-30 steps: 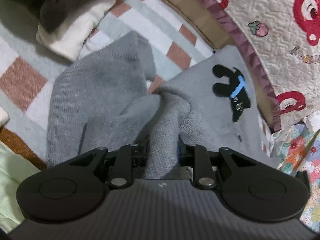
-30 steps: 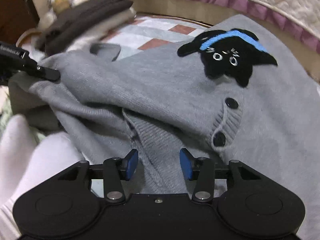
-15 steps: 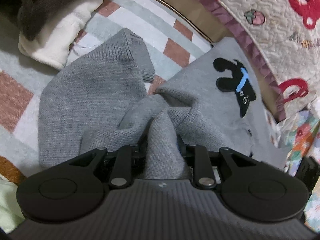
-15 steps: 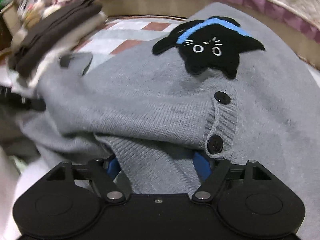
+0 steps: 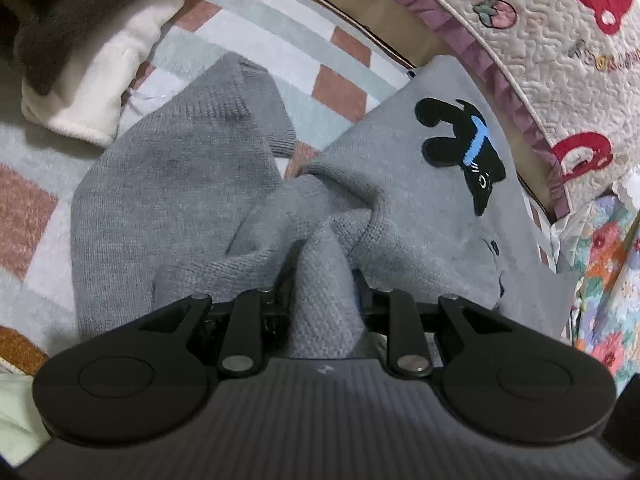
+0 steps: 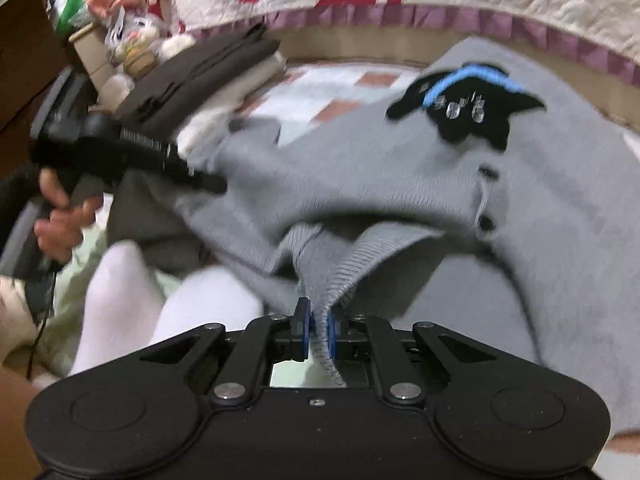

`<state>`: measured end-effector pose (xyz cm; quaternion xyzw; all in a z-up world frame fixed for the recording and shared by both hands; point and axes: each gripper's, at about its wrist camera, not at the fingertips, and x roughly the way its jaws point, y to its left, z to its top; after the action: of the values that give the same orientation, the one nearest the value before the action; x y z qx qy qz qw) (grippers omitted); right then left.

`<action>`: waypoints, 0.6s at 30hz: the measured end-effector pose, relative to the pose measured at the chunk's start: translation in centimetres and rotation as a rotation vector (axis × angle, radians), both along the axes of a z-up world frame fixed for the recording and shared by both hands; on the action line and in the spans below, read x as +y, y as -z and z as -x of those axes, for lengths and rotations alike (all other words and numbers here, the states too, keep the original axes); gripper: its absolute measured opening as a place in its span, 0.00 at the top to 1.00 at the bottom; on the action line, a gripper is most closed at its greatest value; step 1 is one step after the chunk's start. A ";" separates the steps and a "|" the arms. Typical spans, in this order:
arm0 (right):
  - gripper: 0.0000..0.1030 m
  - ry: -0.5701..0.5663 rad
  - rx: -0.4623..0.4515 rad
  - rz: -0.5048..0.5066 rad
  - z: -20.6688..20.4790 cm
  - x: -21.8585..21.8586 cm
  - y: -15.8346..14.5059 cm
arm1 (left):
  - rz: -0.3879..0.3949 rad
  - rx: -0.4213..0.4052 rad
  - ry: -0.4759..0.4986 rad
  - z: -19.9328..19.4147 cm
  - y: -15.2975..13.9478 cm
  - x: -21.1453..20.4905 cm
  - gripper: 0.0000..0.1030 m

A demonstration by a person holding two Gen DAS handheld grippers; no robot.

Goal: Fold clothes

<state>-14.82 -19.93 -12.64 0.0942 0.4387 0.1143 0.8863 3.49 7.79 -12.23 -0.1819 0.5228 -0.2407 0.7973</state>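
Just cardigan (image 6: 540, 200) between hand-held gripper (image 6: 318, 328) fingers.

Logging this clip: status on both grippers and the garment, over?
Left gripper shut on grey knitted cardigan. Right gripper shut on its ribbed hem. Cardigan bunched, not folded. Stack of folded dark clothes beyond, apart.

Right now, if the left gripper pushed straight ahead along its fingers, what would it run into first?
The left gripper is already shut on the grey cardigan, so it would likely bunch up more of that knit first; the checked blanket lies beyond, though depth is unclear.
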 end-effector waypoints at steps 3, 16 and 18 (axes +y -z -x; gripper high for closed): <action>0.90 -0.015 0.028 -0.070 0.5 -0.3 0.1 | -0.028 -0.019 0.012 0.4 -0.8 -0.1 0.77; 0.94 0.041 0.067 -0.197 0.4 -1.3 1.9 | -0.095 -0.140 0.104 2.5 -4.2 -1.1 0.77; 0.93 0.160 0.104 -0.200 -0.3 -2.1 2.8 | -0.108 -0.162 0.124 2.9 -4.7 -1.4 0.77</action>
<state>-14.51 -22.05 -15.39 0.2226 0.4615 0.0811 0.8549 0.58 6.42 -7.50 -0.0859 0.4791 -0.2748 0.8292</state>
